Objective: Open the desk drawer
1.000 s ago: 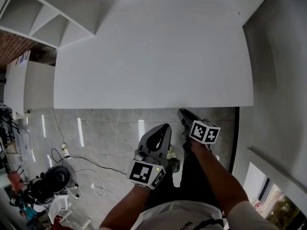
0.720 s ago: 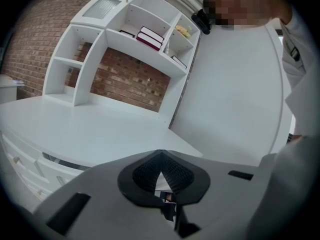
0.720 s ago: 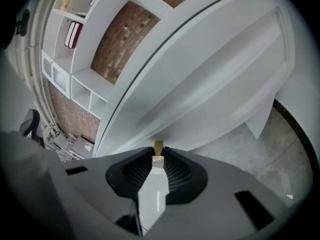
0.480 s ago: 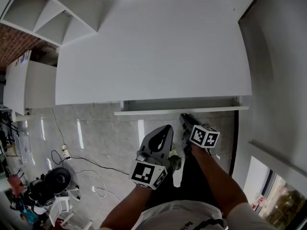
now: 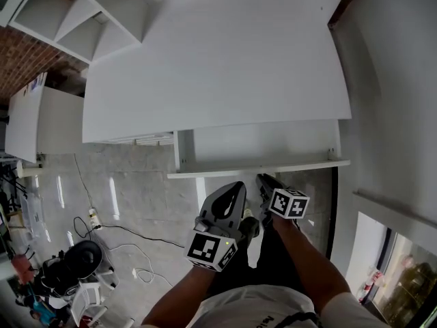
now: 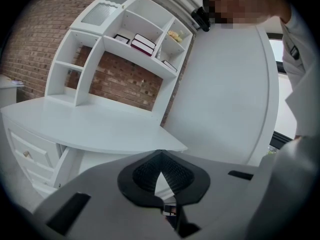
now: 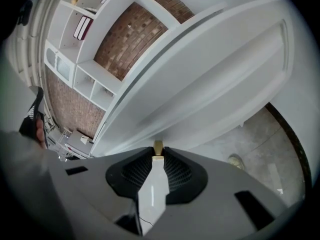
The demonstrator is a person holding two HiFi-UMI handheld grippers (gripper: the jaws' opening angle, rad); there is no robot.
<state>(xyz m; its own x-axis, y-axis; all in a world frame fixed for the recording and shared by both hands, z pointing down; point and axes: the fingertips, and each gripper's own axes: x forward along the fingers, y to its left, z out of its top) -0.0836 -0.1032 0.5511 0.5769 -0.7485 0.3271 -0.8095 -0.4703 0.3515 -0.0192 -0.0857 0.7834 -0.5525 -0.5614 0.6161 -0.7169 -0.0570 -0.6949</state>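
The white desk (image 5: 218,67) fills the upper head view. Its drawer (image 5: 225,172) stands pulled out from under the front edge, and its bare white inside (image 5: 259,144) shows. My right gripper (image 5: 263,179) is at the drawer's front, right of centre. In the right gripper view that gripper (image 7: 158,153) is shut on a small brass drawer knob (image 7: 158,145) on the white drawer front (image 7: 215,84). My left gripper (image 5: 236,186) hangs just left of it, below the drawer front, apart from it. In its own view the left gripper (image 6: 160,155) is shut with nothing held.
A white shelf hutch (image 5: 75,19) stands on the desk's far left, with books on it (image 6: 142,43). A low white cabinet (image 5: 34,121) is left of the desk. Cables and a power strip (image 5: 92,217) and a black device (image 5: 75,255) lie on the tiled floor. A white wall (image 5: 396,115) runs along the right.
The drawer has slid out from under the desk towards me, from fully shut to well open. Both grippers have drawn back with it, the right one staying at the drawer front.
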